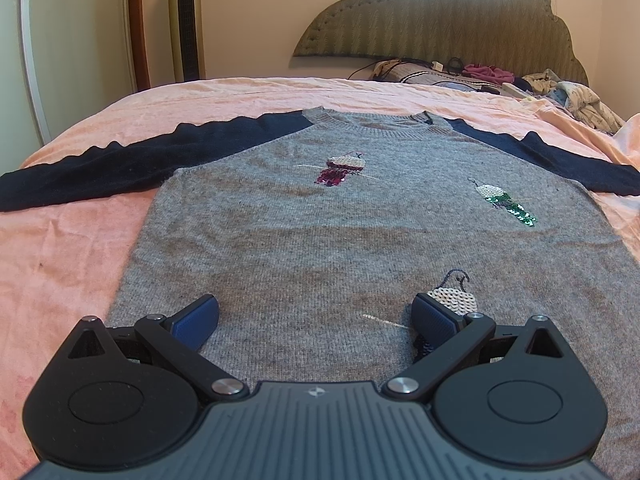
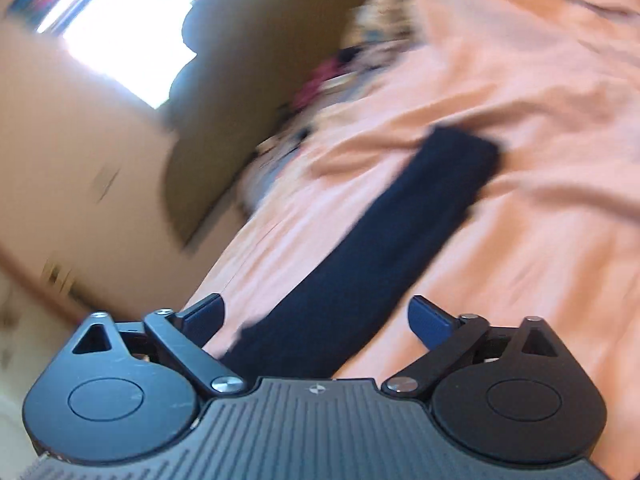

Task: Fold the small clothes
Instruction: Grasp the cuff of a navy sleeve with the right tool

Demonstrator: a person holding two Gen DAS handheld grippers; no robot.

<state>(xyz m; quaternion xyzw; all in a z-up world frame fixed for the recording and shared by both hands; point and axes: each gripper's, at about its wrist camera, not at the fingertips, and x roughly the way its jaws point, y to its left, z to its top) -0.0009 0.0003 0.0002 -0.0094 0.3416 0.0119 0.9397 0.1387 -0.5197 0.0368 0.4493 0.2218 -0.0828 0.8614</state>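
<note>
Hovering with jaws spread wide and nothing between them, left gripper (image 1: 316, 316) low over bottom half of sweater (image 1: 360, 240), blue pads apart, grey knit showing in gap. Just beside one pad, sequin patch (image 1: 452, 300); farther up chest, two more, pink patch (image 1: 344, 168) and green patch (image 1: 508, 204). Beyond those, round collar (image 1: 372, 122), then left sleeve (image 1: 80, 172) and right sleeve (image 1: 560, 156), both dark blue, both stretched straight out to sides on bed (image 1: 60, 240).

Judged from that lay: folding not yet begun. Body flat and face up, no sleeve turned in, no hem brought up. Spreading looks done; every fold still left, sleeves first most likely, then body.

Right gripper (image 2: 316, 320) likewise open and empty, jaws wide, right sleeve passing beneath gap but not pinched. Picture badly smeared and tilted, so contact with cloth cannot be told.

Differences between views: left wrist alone gives whole sweater, collar, patches, headboard (image 1: 432, 20), clutter (image 1: 500, 76) at far end, and tall fan (image 1: 186, 20) by wall. Right wrist alone gives cuff end (image 2: 464, 152) of right sleeve, lying flat on wrinkled peach sheet (image 2: 540, 220), cut off at edge of other view. Neither gripper visible in other's picture.
</note>
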